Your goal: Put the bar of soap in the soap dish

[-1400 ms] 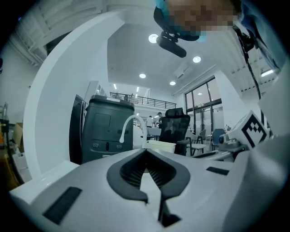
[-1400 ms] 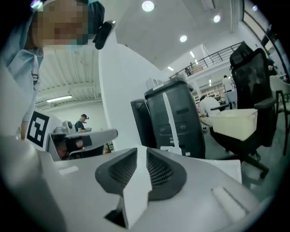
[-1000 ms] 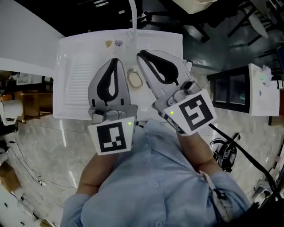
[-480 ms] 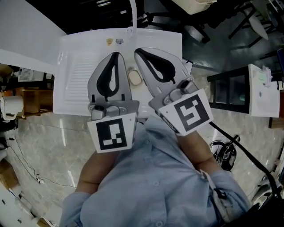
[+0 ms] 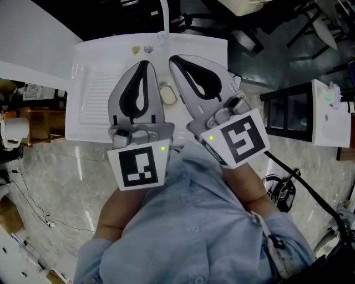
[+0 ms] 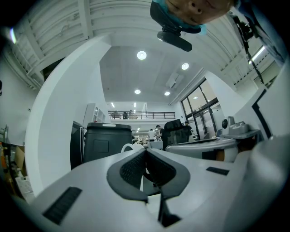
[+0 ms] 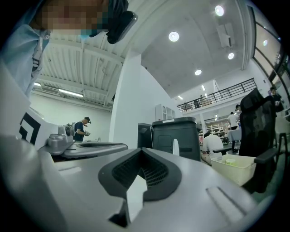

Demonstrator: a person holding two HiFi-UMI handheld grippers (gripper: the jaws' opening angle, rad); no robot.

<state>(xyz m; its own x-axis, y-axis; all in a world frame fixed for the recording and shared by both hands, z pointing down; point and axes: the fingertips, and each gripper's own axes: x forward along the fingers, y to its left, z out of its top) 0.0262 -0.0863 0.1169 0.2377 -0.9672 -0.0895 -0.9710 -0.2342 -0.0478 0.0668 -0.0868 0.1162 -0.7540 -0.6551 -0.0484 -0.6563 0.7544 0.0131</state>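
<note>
In the head view a small oval thing [image 5: 168,94], pale-rimmed with a beige middle, lies on the white sink unit [image 5: 94,119]. I cannot tell whether it is the soap, the dish, or both. My left gripper [image 5: 145,62] hovers just left of it and my right gripper [image 5: 172,59] just right of it, both pointing away from me. Each has its jaws together with nothing between them. The left gripper view shows that gripper [image 6: 145,152] with its dark pads touching. The right gripper [image 7: 141,152] looks the same in its own view.
A white tap [image 5: 165,16] rises at the sink's far edge, and a ribbed drainboard [image 5: 102,91] fills its left half. A black cabinet [image 5: 288,113] and a white box [image 5: 328,111] stand to the right. A dark bin [image 7: 174,136] and people show far off.
Both grippers sit slightly higher in the picture than a second ago, and the oval thing has shifted up with the view. Nothing was taken hold of or let go.
</note>
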